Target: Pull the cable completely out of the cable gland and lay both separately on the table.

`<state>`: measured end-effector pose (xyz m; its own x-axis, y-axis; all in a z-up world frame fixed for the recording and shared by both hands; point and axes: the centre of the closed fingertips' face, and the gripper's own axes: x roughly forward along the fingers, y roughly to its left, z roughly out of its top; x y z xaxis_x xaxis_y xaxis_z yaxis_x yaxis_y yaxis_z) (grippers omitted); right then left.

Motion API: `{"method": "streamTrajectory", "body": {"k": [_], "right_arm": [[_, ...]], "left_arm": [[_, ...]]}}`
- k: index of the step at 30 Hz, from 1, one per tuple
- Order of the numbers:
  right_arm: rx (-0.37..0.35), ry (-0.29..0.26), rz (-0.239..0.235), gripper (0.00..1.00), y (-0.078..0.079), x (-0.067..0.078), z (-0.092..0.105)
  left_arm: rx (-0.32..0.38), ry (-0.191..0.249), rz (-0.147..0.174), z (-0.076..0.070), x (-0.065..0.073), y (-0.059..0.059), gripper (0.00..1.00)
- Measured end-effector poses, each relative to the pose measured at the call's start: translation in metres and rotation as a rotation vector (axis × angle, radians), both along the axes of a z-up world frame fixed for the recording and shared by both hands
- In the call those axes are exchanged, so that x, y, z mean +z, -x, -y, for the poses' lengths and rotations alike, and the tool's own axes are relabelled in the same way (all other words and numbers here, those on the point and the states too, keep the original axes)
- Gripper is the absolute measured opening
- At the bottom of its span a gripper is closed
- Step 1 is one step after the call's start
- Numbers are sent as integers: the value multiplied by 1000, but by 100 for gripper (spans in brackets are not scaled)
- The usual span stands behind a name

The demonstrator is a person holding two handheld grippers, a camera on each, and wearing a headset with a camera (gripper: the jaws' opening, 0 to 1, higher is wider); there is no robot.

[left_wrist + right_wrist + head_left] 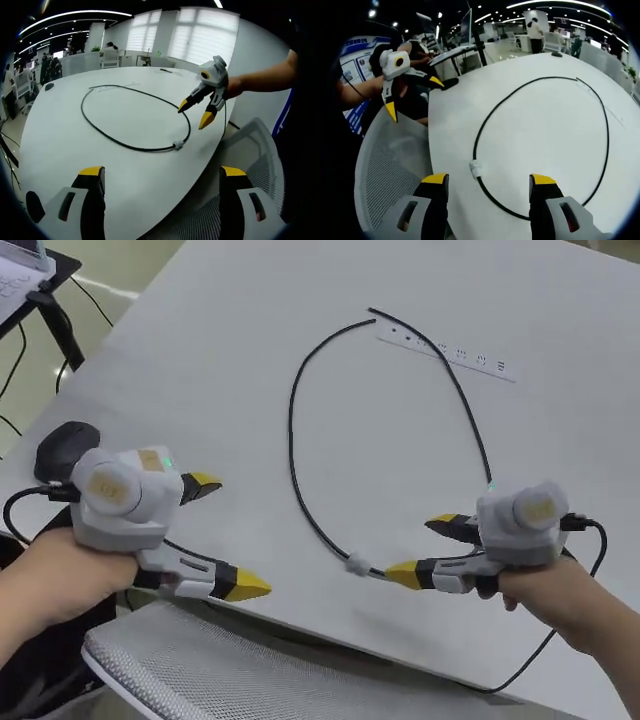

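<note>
– While both claws hang at the near edge of the surface, what does entry one list?
– Left claw: jaws spread wide, nothing between them, well apart from the cable.
– Entry two?
– Right claw: jaws likewise parted, gripping nothing.
– And the task's items?
– Cable: black, one large loop lying flat ahead of both claws, its ends crossing at the far side beside a white strip. Cable gland: small, white, threaded on the loop's near stretch, just ahead of the right claw's tips, not touching them.
– Sundries?
– Black mouse beside the left claw; mesh chair below it.
</note>
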<state>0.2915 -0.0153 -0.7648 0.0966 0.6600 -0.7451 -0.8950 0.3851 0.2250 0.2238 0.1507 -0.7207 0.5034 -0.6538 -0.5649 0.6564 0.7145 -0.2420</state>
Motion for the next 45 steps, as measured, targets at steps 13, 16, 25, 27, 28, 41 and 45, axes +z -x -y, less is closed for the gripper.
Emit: {"method": "streamTrajectory", "body": {"k": [13, 16, 25, 27, 28, 41, 45], "right_arm": [[70, 91, -48, 43, 8, -29, -16], [86, 105, -48, 40, 10, -35, -18], [152, 140, -42, 31, 14, -46, -21], [164, 138, -35, 28, 14, -46, -23], [173, 143, -31, 27, 15, -47, -24], [200, 169, -50, 17, 22, -52, -25], [207, 169, -53, 15, 24, -52, -26]], "left_arm": [[-8, 50, -17, 3, 3, 0, 93], [-19, 40, -25, 3, -2, 3, 93], [-44, 55, -43, 10, -4, 14, 92], [-47, 46, -44, 10, -4, 13, 92], [-48, 46, -45, 10, -4, 13, 92], [-62, 49, -50, 13, -7, 16, 92], [-63, 48, -58, 12, -10, 18, 91]]}}
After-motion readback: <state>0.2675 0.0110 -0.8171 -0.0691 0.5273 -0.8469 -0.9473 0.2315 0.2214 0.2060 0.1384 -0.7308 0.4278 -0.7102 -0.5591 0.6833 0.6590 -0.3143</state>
